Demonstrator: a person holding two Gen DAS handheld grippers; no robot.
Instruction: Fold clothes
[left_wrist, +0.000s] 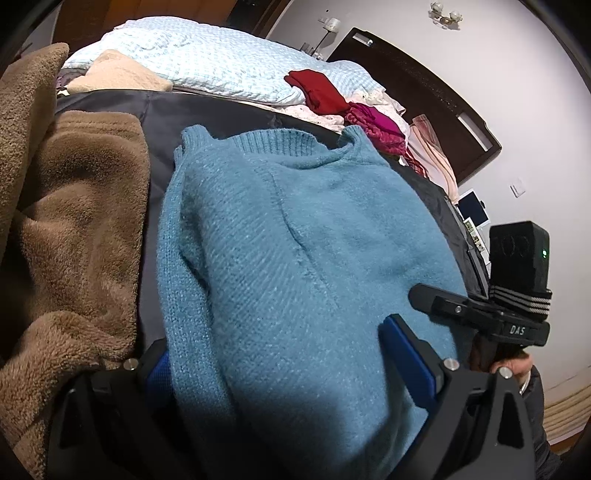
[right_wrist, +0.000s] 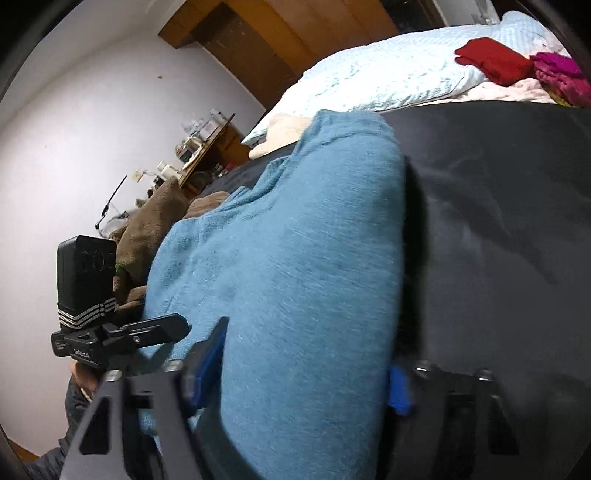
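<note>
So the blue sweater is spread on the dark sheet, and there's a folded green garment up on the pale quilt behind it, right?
Not quite: the folded garment on the pale quilt is red, not green, as the left wrist view shows. The blue sweater does lie on the dark sheet.

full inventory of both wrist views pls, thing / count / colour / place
sweater: 1, teal-blue knit, flat on the dark sheet, hem toward the tongs
dark sheet: 1, dark grey, spread over the bed under the sweater
fleece blanket: 1, brown, heaped left of the sweater
quilt: 1, pale blue check, far side of the bed
red garment: 1, red, folded on the quilt
magenta garment: 1, magenta, beside the red one
headboard: 1, dark wood, against the white wall
left tongs: black with blue pads, open, astride the sweater hem
right tongs: black with blue pads, open, astride the sweater hem
hand: 1, on the right tongs' handle
</note>
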